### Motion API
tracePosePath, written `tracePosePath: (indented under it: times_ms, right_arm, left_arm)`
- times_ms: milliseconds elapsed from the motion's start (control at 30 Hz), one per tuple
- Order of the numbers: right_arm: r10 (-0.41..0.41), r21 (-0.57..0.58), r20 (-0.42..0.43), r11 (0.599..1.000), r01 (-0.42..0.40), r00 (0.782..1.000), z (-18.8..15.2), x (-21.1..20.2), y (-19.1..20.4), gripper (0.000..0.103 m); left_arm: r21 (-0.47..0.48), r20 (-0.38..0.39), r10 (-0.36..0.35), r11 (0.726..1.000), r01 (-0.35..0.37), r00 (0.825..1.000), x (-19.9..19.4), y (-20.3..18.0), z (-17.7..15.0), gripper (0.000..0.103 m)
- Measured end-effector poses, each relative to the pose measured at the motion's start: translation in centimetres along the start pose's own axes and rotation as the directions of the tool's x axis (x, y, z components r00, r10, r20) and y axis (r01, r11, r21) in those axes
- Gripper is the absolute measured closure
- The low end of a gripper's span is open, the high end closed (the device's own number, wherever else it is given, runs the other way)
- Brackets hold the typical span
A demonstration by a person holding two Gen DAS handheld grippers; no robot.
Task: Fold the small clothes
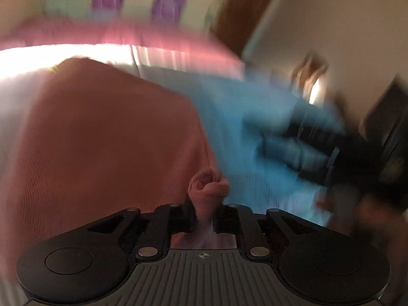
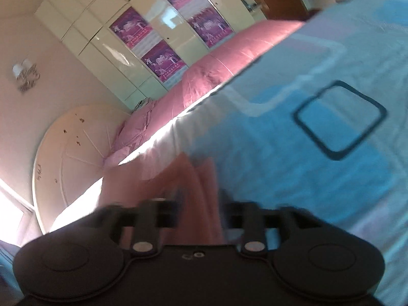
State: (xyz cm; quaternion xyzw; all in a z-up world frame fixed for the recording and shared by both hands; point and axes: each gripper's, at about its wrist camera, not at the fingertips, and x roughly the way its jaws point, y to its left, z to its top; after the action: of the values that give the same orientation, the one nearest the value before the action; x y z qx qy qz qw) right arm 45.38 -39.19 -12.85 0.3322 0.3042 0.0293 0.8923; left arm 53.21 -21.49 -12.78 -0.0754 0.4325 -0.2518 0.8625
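Bed (image 2: pixel 216 58) with a pink cover runs across both views; behind it we see a white wardrobe (image 2: pixel 102 33) with purple panels and a round cream headboard (image 2: pixel 71 148). A blue patterned sheet (image 2: pixel 293 158) fills the right of the right wrist view, with a dark rounded-square outline printed on it. In the left wrist view the pink garment (image 1: pixel 102 140) hangs broad across the left and centre, lifted, ribbed knit visible, heavy motion blur all round. To its right we get a blurred blue mass with something dark beyond it; can't tell what either is. Left gripper (image 1: pixel 206 216): jaws nearly together, clamped on a bunched pink edge of the garment that pokes up between the fingers. Right gripper (image 2: pixel 199 214): jaws apart, a pink fold of garment (image 2: pixel 193 191) sits in the gap. Too blurred for us to tell if the pads touch it.
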Motion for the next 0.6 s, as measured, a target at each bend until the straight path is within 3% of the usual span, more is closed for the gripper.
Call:
tracePosePath:
  times_ms: [67,133,233,333,433,600]
  right_arm:
    - [0.046,0.019,0.000,0.999,-0.046,0.999,0.0,-0.7,-1.1,0.047]
    - [0.064,-0.005,-0.024,0.998,-0.064,0.998,0.0,-1.1,-1.4,0.056]
    - [0.073,-0.052,-0.095,0.996,-0.078,0.993,-0.8,-0.6,-1.1,0.059]
    - [0.057,-0.084,-0.166,0.994,-0.072,0.985,-1.8,1.1,-0.9,0.064]
    - [0.052,-0.106,-0.195,0.992,-0.073,0.980,-2.4,2.3,0.1,0.066]
    - [-0.005,-0.177,-0.120,0.984,-0.016,0.993,-0.9,4.4,1.1,0.066]
  left_arm:
    - [0.031,0.052,-0.031,0.999,0.029,0.998,-2.2,-0.4,-1.0,0.083]
    - [0.000,0.114,-0.001,1.000,0.001,0.993,-5.0,1.3,-1.1,0.081]
    - [-0.079,0.207,0.128,0.990,-0.114,0.970,-8.6,6.2,-0.2,0.081]
    - [-0.141,0.188,0.235,0.967,-0.211,0.954,-9.3,10.9,0.2,0.080]
    - [-0.153,0.162,0.263,0.959,-0.239,0.951,-9.5,13.2,-1.0,0.080]
    - [-0.181,0.221,0.230,0.965,-0.192,0.948,-10.1,15.2,-1.9,0.080]
